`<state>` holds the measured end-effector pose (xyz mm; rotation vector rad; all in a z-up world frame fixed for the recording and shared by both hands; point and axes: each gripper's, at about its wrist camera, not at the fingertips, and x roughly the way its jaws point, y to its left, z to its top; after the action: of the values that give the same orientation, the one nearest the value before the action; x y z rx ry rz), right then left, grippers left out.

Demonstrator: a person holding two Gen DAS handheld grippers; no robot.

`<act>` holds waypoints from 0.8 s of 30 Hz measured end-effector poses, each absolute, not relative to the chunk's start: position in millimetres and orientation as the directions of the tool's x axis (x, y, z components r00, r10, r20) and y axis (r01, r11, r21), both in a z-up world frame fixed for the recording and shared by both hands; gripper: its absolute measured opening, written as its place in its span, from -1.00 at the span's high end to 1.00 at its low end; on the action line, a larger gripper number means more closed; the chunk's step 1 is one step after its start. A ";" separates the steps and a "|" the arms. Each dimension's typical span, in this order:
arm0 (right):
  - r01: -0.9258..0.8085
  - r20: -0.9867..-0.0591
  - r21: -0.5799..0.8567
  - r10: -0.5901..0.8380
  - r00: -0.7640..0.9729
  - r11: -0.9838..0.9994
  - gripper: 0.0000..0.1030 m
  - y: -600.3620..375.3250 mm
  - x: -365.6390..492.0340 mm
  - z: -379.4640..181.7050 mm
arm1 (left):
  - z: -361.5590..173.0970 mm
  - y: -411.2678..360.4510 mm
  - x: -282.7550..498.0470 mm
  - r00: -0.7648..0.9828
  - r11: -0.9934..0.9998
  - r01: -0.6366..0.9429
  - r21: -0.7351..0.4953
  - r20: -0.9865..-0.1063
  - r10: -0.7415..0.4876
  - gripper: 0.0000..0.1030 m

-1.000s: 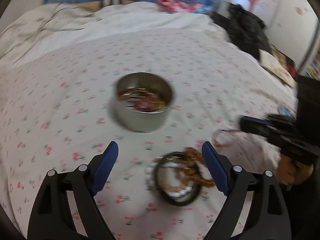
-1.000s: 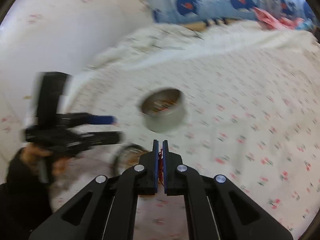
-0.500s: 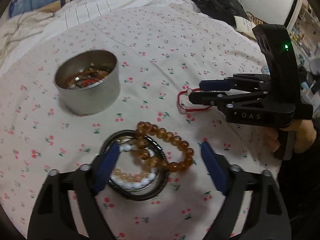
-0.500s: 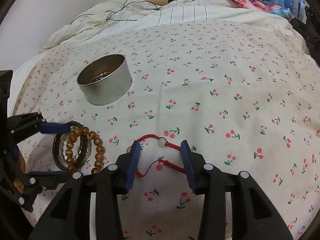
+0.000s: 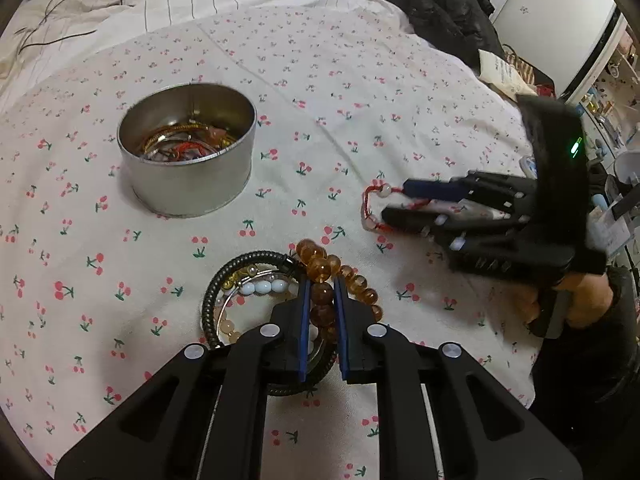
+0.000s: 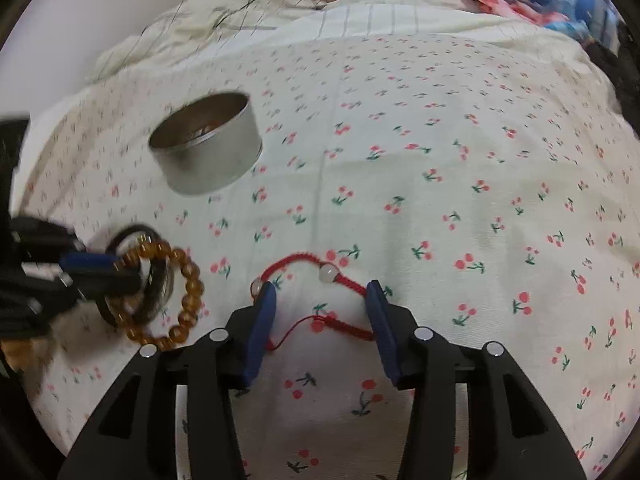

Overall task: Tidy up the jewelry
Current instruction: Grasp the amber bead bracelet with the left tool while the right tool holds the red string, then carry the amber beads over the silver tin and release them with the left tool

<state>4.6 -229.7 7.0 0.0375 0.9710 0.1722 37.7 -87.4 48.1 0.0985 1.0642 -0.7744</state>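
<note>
Half a second ago the left gripper point(image 5: 320, 304) stood wide over the pile; now its fingers point(image 5: 303, 312) have closed to a narrow gap on the amber beads point(image 5: 322, 294), pinching one strand of that bracelet between the blue pads. The right gripper point(image 6: 320, 312) has stayed wide, straddling the red cord point(image 6: 316, 280), which has not left the bed.

Amber beads run out past the left fingertips and curve to the right on the sheet. Under and beside them lie a black coil bangle point(image 5: 240, 264) and a string of white beads point(image 5: 262, 288), all overlapping in one pile. From the right wrist view the same pile sits at the left, the amber loop point(image 6: 176, 300) hanging off the left gripper's blue tips.

The right fingers point(image 6: 262, 320) rest spread on either side of the red cord, whose two pale beads sit near the fingertips; whether the pads touch the cord, I cannot tell.

Farther out, well apart from both piles, a round metal tin point(image 5: 188, 148) stands upright on the cherry-print bedsheet point(image 5: 360, 80). It holds a tangle of gold bangles and red cord pieces. A black jacket point(image 5: 448, 4) lies at the bed's far edge.
</note>
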 end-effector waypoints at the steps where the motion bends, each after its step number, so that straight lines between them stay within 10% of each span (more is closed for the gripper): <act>1: -0.140 -0.820 0.087 0.151 0.551 0.986 0.07 -226.1 3.9 6.4 | 50.2 -85.6 37.3 0.254 0.734 0.614 -0.288 -0.809 -0.530 0.80; 6: -0.172 -0.827 0.048 0.136 0.546 0.984 0.10 -220.9 1.7 4.4 | 65.6 -77.5 38.0 0.265 0.718 0.617 -0.323 -0.773 -0.576 0.80; 11: -0.192 -0.821 0.064 0.161 0.547 0.979 0.84 -220.4 0.0 8.3 | 77.1 -71.2 40.1 0.277 0.712 0.609 -0.350 -0.747 -0.604 0.80; 24: -0.150 -0.641 0.315 0.327 0.694 0.937 0.95 -259.9 -10.2 51.1 | 101.4 -66.7 35.0 0.310 0.687 0.619 -0.379 -0.686 -0.658 0.80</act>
<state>-10.2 -259.9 51.1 0.2468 0.7590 0.2691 35.0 -66.7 101.4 -0.0473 0.9300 -0.8439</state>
